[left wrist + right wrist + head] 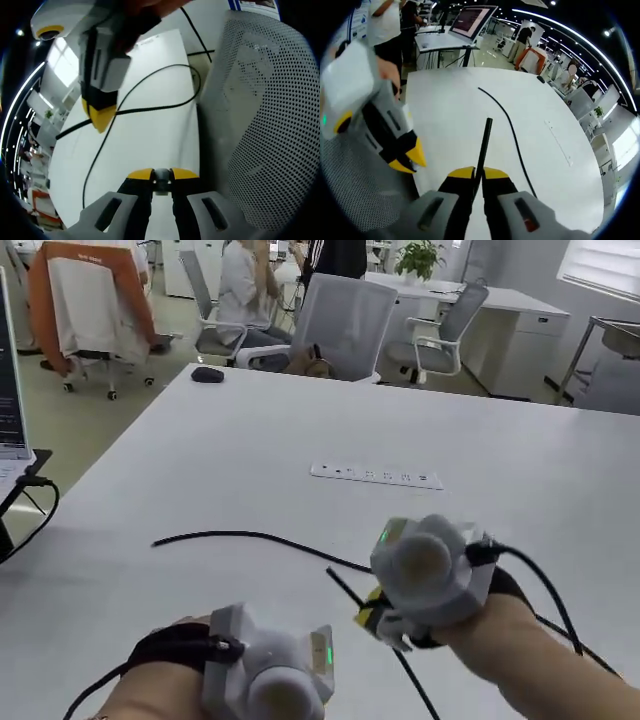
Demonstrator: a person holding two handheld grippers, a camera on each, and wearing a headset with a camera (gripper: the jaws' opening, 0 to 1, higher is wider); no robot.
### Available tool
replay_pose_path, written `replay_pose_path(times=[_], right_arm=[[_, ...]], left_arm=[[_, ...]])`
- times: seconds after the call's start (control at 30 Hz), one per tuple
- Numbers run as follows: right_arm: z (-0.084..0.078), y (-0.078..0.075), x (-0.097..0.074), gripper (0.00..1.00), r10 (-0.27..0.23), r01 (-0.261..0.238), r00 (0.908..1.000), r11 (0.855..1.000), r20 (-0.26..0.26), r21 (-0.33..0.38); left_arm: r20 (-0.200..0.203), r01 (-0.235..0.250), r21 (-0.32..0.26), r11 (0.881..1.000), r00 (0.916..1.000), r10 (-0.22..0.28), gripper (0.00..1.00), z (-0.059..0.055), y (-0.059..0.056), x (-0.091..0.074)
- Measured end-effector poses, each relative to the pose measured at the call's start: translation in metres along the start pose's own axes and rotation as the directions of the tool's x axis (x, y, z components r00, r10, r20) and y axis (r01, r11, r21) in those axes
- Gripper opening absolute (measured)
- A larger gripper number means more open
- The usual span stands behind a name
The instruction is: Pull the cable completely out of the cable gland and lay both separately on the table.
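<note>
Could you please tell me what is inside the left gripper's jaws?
Between the left gripper's yellow tips sits a small grey part, likely the cable gland; the jaws cover most of it.

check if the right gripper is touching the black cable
Touching. The right gripper view shows the right gripper pinching the black cable between its yellow tips, the cable's end sticking out ahead of them.

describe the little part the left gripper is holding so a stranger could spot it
Over the white table, beside the pale mesh chair back, find the left gripper. Pinched between its yellow tips is the cable gland, a small grey round piece, unlike the long black cable running beyond it.
</note>
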State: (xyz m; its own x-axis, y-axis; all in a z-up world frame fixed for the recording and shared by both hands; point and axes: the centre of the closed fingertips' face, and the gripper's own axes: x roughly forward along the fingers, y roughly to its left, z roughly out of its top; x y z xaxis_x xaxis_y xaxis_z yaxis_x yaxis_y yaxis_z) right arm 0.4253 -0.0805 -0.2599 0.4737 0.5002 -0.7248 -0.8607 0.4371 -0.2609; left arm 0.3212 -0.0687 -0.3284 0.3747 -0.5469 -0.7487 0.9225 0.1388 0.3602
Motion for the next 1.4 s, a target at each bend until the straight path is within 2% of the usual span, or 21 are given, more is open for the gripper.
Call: replay_pose_path(times=[0.07,0.1,0.17,0.23,0.3,0.4,0.47,0.6,0.67,0.7,0.73,0.77,0.8,0.93,1.0,1.1,1.13,1.17,1.23,1.33,1.4], right_arm=[[0.02,-0.023,0.001,0.04,-0.018,0.017,0.9984,1.0,0.054,0.026],[0.039,-0.048,0.002,0.04,-0.046,0.036,0.9916,0.996,0.121,0.081],[0.054,-0.075,0.003,0.04,-0.076,0.054,0.9812,0.99,0.177,0.127],[0.061,-0.106,0.006,0.04,-0.118,0.074,0.9704,0.976,0.211,0.207],[0.055,-0.132,0.015,0.04,-0.137,0.075,0.9675,0.957,0.213,0.279],[0.032,-0.154,0.03,0.04,-0.151,0.066,0.9712,0.914,0.185,0.4],[0.006,-0.171,0.042,0.05,-0.171,0.084,0.9748,0.876,0.143,0.474],[-0.052,-0.197,0.052,0.06,-0.201,0.11,0.9771,0.754,0.069,0.647],[-0.079,-0.202,0.051,0.07,-0.211,0.156,0.9775,0.747,0.008,0.646],[-0.09,-0.202,0.049,0.09,-0.207,0.18,0.9777,0.746,-0.032,0.641],[-0.104,-0.199,0.047,0.11,-0.191,0.194,0.979,0.76,-0.072,0.62],[-0.111,-0.198,0.046,0.13,-0.191,0.204,0.9776,0.761,-0.088,0.616],[-0.114,-0.198,0.045,0.14,-0.195,0.206,0.9771,0.765,-0.086,0.61],[-0.13,-0.184,0.033,0.16,-0.174,0.207,0.9783,0.809,-0.112,0.55],[-0.132,-0.17,0.024,0.16,-0.158,0.187,0.9824,0.84,-0.099,0.51],[-0.135,-0.141,0.006,0.17,-0.133,0.158,0.9872,0.889,-0.088,0.429],[-0.136,-0.138,0.003,0.17,-0.131,0.155,0.9877,0.894,-0.086,0.42],[-0.135,-0.121,-0.008,0.18,-0.116,0.135,0.9905,0.914,-0.074,0.383],[-0.135,-0.104,-0.021,0.2,-0.113,0.131,0.9911,0.926,-0.071,0.355],[-0.134,-0.078,-0.05,0.21,-0.13,0.146,0.9884,0.957,-0.078,0.252],[-0.131,-0.061,-0.069,0.21,-0.131,0.141,0.9898,0.956,-0.056,0.256]], left_arm=[[-0.003,0.003,0.0,1.0,1.0,-0.003,0.15,-0.001,0.0,0.0],[-0.006,0.005,-0.001,1.0,1.0,-0.005,0.15,-0.002,-0.001,0.0],[-0.013,0.009,-0.002,1.0,0.9999,-0.009,0.15,-0.004,-0.001,0.0],[-0.02,0.019,-0.002,1.0,0.9996,-0.019,0.15,-0.005,-0.004,0.001],[-0.026,0.029,-0.003,1.0,0.9993,-0.029,0.15,-0.007,-0.005,0.001],[-0.034,0.033,-0.01,0.999,0.9989,-0.033,0.15,-0.01,-0.004,0.003],[-0.037,0.036,-0.019,0.999,0.9987,-0.036,0.15,-0.013,-0.003,0.004],[-0.048,0.052,-0.029,0.998,0.9974,-0.054,0.15,-0.017,-0.006,0.005],[-0.055,0.056,-0.036,0.998,0.9969,-0.057,0.15,-0.019,-0.006,0.005],[-0.056,0.055,-0.039,0.998,0.9968,-0.057,0.15,-0.02,-0.006,0.005],[-0.057,0.052,-0.049,0.997,0.9969,-0.055,0.15,-0.021,-0.004,0.005],[-0.057,0.05,-0.056,0.997,0.997,-0.053,0.15,-0.021,-0.003,0.005],[-0.056,0.048,-0.063,0.997,0.9971,-0.052,0.15,-0.021,-0.002,0.005],[-0.052,0.04,-0.08,0.996,0.9977,-0.044,0.15,-0.021,0.002,0.007],[-0.05,0.027,-0.091,0.995,0.9982,-0.032,0.15,-0.018,0.007,0.005],[-0.002,0.037,-0.124,0.992,0.9993,-0.037,0.15,-0.006,0.013,0.0],[-0.004,0.04,-0.115,0.993,0.9992,-0.041,0.15,-0.005,0.014,0.0],[-0.017,0.044,-0.063,0.997,0.9989,-0.045,0.15,-0.005,0.017,0.0],[-0.038,0.055,-0.003,0.998,0.9977,-0.055,0.15,-0.008,0.02,0.0],[-0.045,0.076,-0.006,0.997,0.9961,-0.076,0.15,-0.013,0.024,0.004],[-0.044,0.102,-0.021,0.995,0.9937,-0.103,0.15,-0.018,0.026,0.008]])
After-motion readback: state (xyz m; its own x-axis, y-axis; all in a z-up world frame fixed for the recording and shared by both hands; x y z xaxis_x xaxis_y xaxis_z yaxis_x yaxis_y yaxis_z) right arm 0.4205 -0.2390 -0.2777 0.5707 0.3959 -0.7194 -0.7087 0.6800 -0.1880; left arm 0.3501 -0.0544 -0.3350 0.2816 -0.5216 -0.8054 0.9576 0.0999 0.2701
